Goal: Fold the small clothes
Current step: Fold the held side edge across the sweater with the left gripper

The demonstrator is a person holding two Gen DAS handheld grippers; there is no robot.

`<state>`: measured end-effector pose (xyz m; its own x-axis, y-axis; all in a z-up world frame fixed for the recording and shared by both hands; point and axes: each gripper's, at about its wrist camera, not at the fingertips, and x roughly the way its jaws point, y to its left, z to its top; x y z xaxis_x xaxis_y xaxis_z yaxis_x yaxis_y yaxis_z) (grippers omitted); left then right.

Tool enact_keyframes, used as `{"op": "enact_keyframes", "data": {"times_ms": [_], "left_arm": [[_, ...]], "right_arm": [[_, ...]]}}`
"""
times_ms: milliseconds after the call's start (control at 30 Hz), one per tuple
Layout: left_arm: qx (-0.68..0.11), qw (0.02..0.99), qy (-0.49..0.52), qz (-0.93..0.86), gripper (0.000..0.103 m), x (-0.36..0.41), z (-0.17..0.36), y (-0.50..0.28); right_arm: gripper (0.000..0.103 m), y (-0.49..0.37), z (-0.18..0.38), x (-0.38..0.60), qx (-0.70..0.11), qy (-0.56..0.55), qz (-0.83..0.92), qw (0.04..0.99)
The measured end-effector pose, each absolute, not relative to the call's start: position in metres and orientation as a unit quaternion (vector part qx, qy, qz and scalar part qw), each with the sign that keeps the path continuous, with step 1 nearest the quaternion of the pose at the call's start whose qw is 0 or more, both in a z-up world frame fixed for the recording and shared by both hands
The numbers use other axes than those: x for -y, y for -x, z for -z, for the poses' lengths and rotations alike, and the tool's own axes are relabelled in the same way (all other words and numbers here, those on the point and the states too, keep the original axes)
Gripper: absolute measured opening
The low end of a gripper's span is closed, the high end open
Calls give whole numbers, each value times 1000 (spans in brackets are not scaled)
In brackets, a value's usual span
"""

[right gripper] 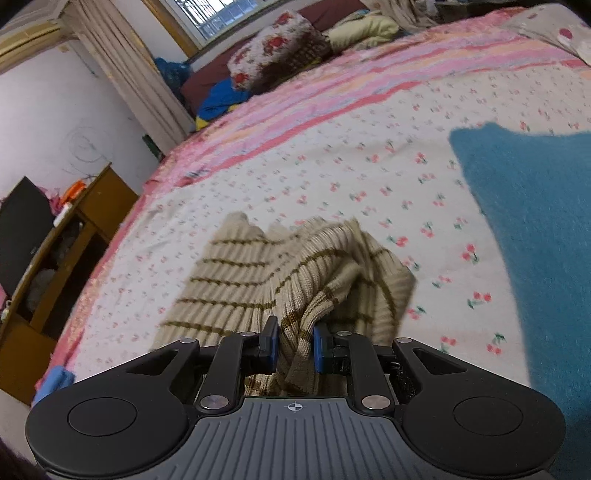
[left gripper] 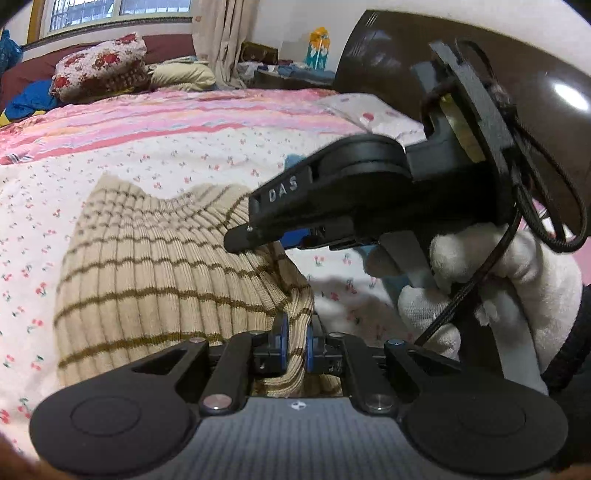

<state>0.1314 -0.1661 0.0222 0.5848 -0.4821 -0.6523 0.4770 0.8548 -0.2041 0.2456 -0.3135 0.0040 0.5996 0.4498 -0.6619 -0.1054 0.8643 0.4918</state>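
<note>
Left wrist view: left gripper (left gripper: 295, 341), jaws drawn almost together, blue pads clamped on a bunched fold of the beige knit garment (left gripper: 155, 280). Garment: ribbed, thin brown stripes; the rest spreads up and to the left over the bedspread (left gripper: 155, 155). Right gripper (left gripper: 240, 236), seen from the side in the same view, tip on the upper edge of the same garment. Gloved hand (left gripper: 480, 288), white, wrapped round the right gripper's handle, black cable running across it.

Right wrist view: right gripper (right gripper: 295, 349), jaws narrow, blue pads pinching a gathered ridge of the beige knit garment (right gripper: 258, 273). Cloth rises crumpled from the pads, then lies flat on the bedspread (right gripper: 332, 166) to the left and ahead.

Surroundings, outward: bedspread white with small red cherry print, pink striped band beyond. Blue cloth (right gripper: 535, 229), flat on the bed to the right, apart from the beige garment. Floral pillow (right gripper: 277, 44) and pale yellow pillow (right gripper: 365, 29) at the far end below the window (right gripper: 218, 14). Beige curtain (right gripper: 122, 74) at left. Wooden cabinet (right gripper: 92, 221) beside the bed.
</note>
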Motion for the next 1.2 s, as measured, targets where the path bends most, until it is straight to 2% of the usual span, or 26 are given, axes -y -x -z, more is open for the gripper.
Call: {"op": "enact_keyframes", "data": {"times_ms": [167, 300, 400, 700, 1067, 1200], "left_arm": [[-372, 889, 1, 267, 18, 169, -18, -129], [-369, 889, 3, 272, 29, 160, -24, -120], [-360, 890, -5, 281, 32, 150, -30, -106], [-285, 912, -138, 261, 34, 158, -26, -72], [-272, 922, -105, 254, 38, 136, -26, -69], [-257, 919, -146, 260, 39, 153, -15, -66]], "right_arm": [[23, -245, 5, 322, -420, -227, -168, 862], [26, -245, 3, 321, -420, -222, -170, 863], [28, -246, 3, 320, -418, -224, -172, 864], [33, -247, 3, 323, -418, -228, -176, 862], [35, -248, 5, 325, -420, -228, -183, 859], [36, -250, 4, 324, -423, -227, -183, 858]]}}
